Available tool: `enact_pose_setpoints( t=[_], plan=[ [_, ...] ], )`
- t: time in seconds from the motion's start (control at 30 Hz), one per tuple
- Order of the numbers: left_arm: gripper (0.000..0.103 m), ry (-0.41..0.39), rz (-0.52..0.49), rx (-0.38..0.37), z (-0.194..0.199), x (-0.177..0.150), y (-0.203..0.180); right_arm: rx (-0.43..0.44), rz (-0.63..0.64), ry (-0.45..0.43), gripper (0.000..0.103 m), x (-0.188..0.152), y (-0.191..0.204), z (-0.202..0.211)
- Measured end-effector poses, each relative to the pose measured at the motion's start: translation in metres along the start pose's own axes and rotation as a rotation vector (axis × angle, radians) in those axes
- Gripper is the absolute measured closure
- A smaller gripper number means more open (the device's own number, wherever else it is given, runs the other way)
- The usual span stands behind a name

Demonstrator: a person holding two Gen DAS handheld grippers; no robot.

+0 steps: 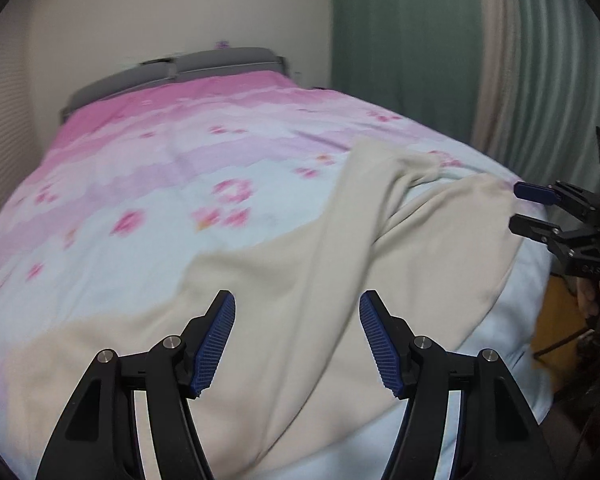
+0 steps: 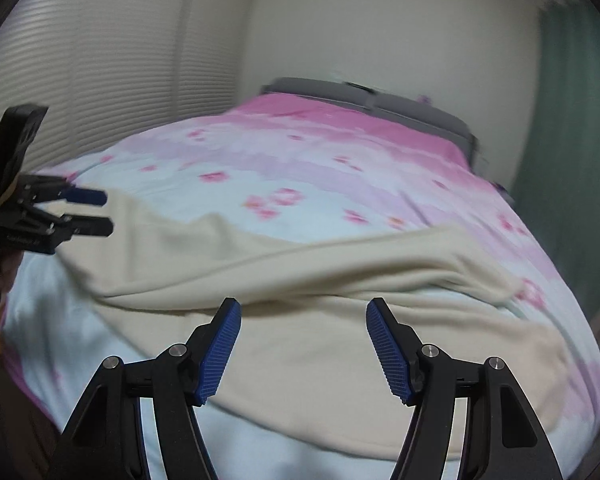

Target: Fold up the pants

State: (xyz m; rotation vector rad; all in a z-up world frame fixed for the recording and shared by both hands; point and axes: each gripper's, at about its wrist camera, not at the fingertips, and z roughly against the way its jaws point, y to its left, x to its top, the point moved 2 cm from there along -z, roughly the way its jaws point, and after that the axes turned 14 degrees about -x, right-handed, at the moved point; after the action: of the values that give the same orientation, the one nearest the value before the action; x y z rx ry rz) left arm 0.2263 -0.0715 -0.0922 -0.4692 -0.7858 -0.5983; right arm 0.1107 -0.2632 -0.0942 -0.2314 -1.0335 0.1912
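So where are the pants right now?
The cream pants lie spread across the near end of the pink and blue flowery bedspread, under both open claws: the left claw and the right claw.

A pink-and-pale-blue floral bedspread covers the bed, grey pillows at its head, a green curtain beside it, slatted blinds opposite.

One pants, one bed, two pillows.
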Motion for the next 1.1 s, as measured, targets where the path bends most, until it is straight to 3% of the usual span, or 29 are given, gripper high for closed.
enact_pose_setpoints(
  t=[0.13,0.33,0.57,0.77,0.87,1.03,1.07,1.1],
  plan=[
    [0.039,0.017,-0.051,-0.100,-0.057,0.076,-0.014,-0.057,-0.082,0.035,0.038,0.014,-0.073,-0.026],
    [0.040,0.089,-0.027,-0.205,-0.159,0.155,-0.008,-0.025,-0.071,0.134,0.037,0.059,-0.168,-0.116],
    [0.040,0.184,-0.026,-0.283,-0.261,0.180,0.015,0.065,0.104,0.270,0.038,0.095,-0.215,-0.259],
    [0.047,0.310,-0.005,-0.266,-0.349,0.200,0.041,0.130,0.188,0.358,0.038,0.088,-0.221,-0.363],
    [0.048,0.331,0.013,-0.305,-0.377,0.208,0.051,0.159,0.192,0.386,0.038,0.080,-0.226,-0.395],
    [0.049,0.391,0.020,-0.351,-0.416,0.204,0.057,0.282,0.151,0.441,0.038,0.067,-0.237,-0.439],
    [0.058,0.397,0.022,-0.361,-0.423,0.203,0.058,0.294,0.149,0.454,0.038,0.064,-0.237,-0.445],
    [0.070,0.401,0.021,-0.377,-0.425,0.201,0.058,0.326,0.139,0.473,0.046,0.059,-0.235,-0.452]
  ],
)
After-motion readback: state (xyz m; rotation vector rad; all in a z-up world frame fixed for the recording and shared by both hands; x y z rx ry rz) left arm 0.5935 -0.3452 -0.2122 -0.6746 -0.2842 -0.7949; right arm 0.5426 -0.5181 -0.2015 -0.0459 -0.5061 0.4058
